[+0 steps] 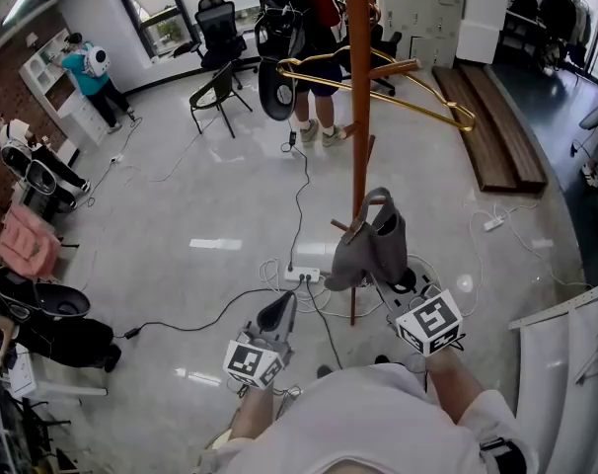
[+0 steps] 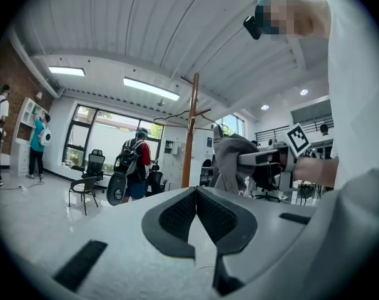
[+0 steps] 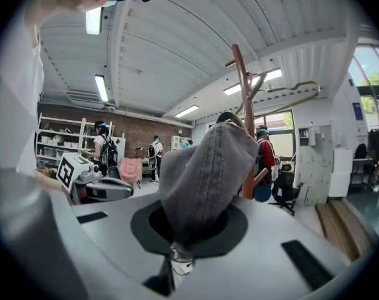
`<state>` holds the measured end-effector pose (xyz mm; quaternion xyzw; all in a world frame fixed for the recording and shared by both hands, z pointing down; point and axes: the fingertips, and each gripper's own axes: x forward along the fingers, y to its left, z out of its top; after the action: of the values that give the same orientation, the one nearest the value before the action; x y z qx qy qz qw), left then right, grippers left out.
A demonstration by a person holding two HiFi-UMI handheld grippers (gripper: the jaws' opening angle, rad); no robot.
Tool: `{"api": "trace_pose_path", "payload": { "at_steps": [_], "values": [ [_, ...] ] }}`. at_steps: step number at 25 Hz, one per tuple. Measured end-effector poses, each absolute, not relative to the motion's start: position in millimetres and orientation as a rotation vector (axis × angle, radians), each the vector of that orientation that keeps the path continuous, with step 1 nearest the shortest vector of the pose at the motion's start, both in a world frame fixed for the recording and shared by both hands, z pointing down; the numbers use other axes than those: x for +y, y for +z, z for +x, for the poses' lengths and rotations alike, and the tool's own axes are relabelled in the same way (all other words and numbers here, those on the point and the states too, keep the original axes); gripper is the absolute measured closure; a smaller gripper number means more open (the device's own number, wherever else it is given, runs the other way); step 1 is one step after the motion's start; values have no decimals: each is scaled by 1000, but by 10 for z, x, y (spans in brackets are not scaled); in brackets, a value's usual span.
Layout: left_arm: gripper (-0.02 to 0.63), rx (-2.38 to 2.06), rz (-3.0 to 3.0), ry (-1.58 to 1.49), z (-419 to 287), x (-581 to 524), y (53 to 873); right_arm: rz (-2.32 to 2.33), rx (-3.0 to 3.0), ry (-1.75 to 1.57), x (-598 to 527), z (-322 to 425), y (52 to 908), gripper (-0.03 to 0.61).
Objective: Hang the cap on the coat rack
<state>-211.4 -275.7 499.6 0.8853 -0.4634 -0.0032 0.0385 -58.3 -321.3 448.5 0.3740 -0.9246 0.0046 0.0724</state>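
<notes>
Cap: grey cap (image 1: 374, 247), off the floor, pinched at its lower edge and bunched up, strap loop on top.
Right gripper: the right gripper (image 1: 386, 282) has its tongs clamped on the cap; grey cloth fills the space between the pads in its own view.
Left gripper: the left gripper (image 2: 196, 195) has its tongs pressed together at the tips with nothing between them; it is held level, beside the right one, apart from the cap.
Coat rack: brown wooden coat rack (image 1: 358, 117), a tall pole with angled pegs, standing on the shiny grey floor (image 1: 181, 215).
Cap vs rack: right in front of the pole's lower part, near a low peg (image 1: 339, 226); can't tell if it touches the pole. It is not hung on any peg.
On rack: gold hanger (image 1: 388, 79) hooked up high.
Floor: white power strip (image 1: 301, 275) with cables near the pole's foot.
Background: person with a backpack (image 1: 304, 28) behind the rack, black chair (image 1: 216, 92) to its left, wooden planks (image 1: 491, 126) at right.
</notes>
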Motion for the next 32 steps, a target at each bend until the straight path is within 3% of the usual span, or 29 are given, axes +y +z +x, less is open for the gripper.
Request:
{"api": "trace_pose_path", "payload": {
  "at_steps": [11, 32],
  "values": [
    [604, -1412, 2741, 2, -2091, -2728, 4979, 1106, -2792, -183, -3584, -829, 3887, 560],
    [604, -1416, 2704, -5, -2227, -2727, 5044, 1220, -2632, -102, -4307, -953, 4067, 560]
  ]
}}
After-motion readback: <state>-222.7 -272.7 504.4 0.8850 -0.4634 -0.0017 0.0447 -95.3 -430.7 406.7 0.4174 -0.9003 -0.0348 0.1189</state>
